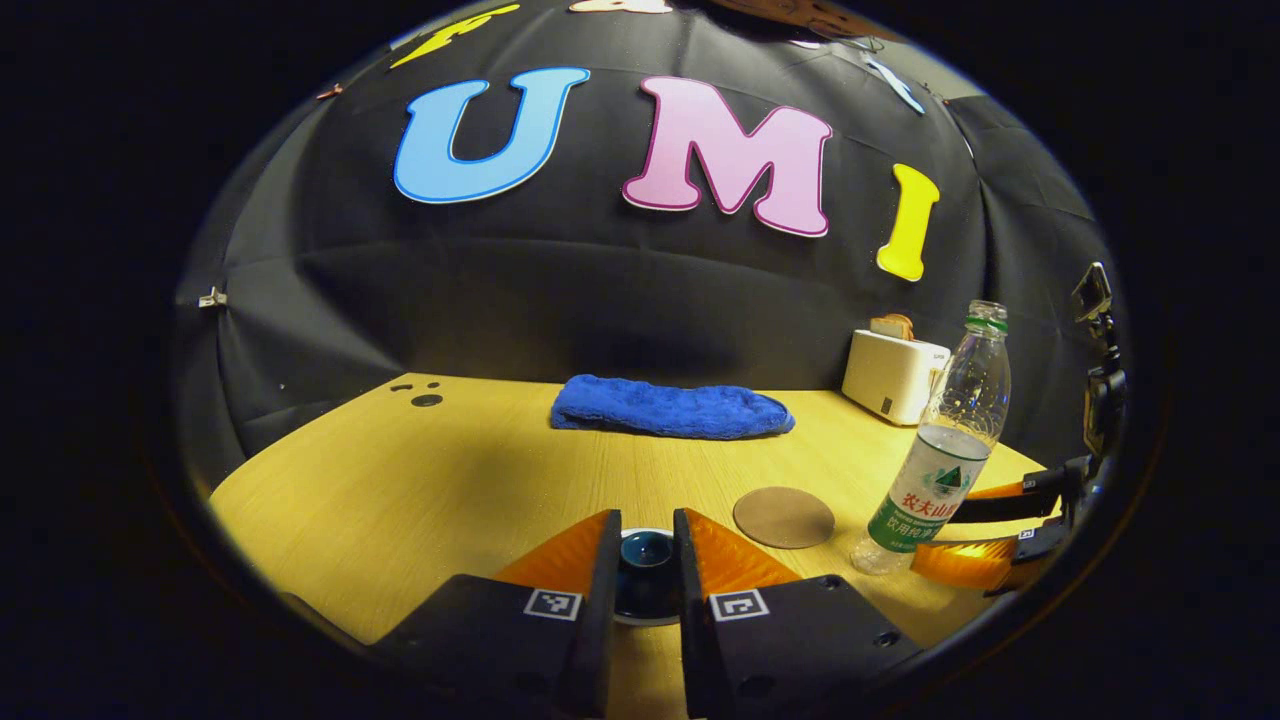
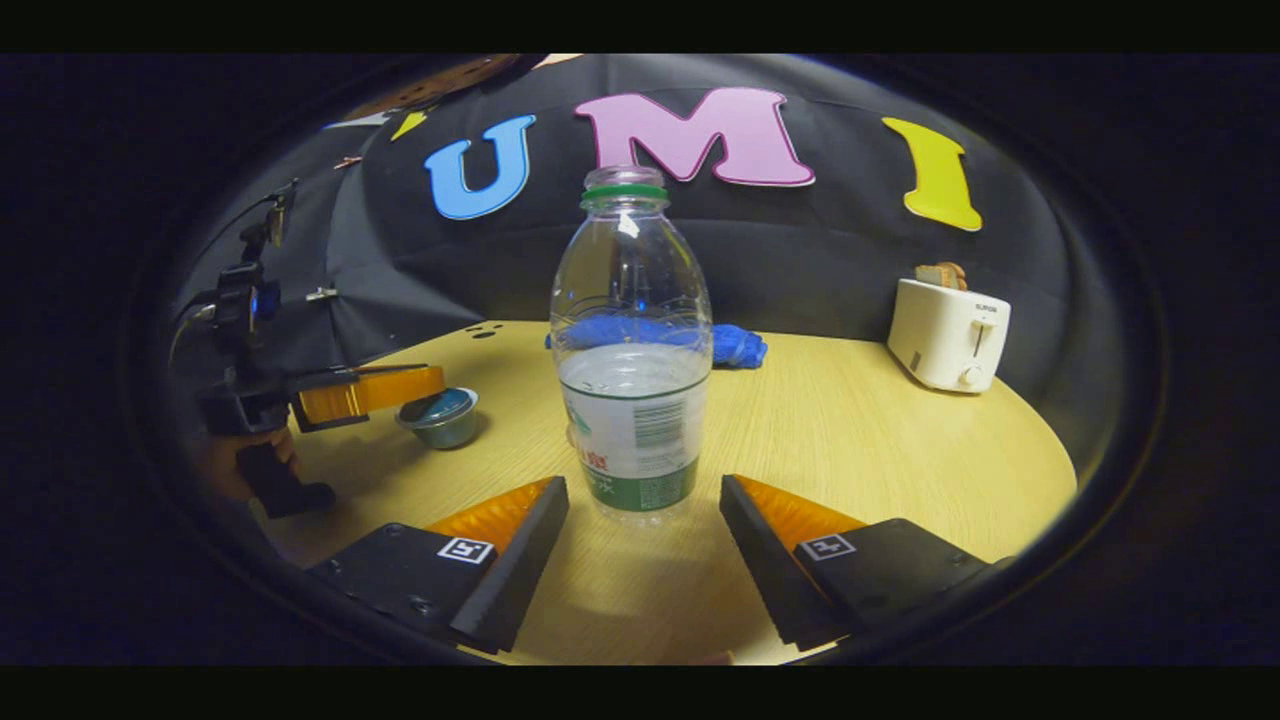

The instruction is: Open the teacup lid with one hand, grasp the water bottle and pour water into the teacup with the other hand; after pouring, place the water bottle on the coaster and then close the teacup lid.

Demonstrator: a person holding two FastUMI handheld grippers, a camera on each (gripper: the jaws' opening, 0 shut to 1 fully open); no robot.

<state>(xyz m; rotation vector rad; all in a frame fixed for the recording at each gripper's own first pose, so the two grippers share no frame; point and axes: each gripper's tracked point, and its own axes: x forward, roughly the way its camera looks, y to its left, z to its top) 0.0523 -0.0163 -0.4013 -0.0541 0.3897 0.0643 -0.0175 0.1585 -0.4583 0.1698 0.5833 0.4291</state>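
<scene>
At the bottom centre of the left gripper view, the left tool [image 1: 646,560] has its 2 fingers close on either side of the 1 teacup lid [image 1: 643,550]; contact is unclear. In the right gripper view, the right tool [image 2: 645,525] stands released, its jaws wide apart around 1 uncapped water bottle [image 2: 632,350], about half full, upright on the desk [image 2: 850,440]. 1 coaster [image 1: 784,517] lies bare, just left of the bottle. 1 blue towel [image 1: 670,408] and 1 toaster [image 2: 948,333] sit near the far edge.

A clear, uncapped water bottle [image 2: 632,345], half full, stands upright near the round brown coaster [image 1: 783,517]; the small blue-glazed teacup [image 2: 441,416] sits apart.
</scene>
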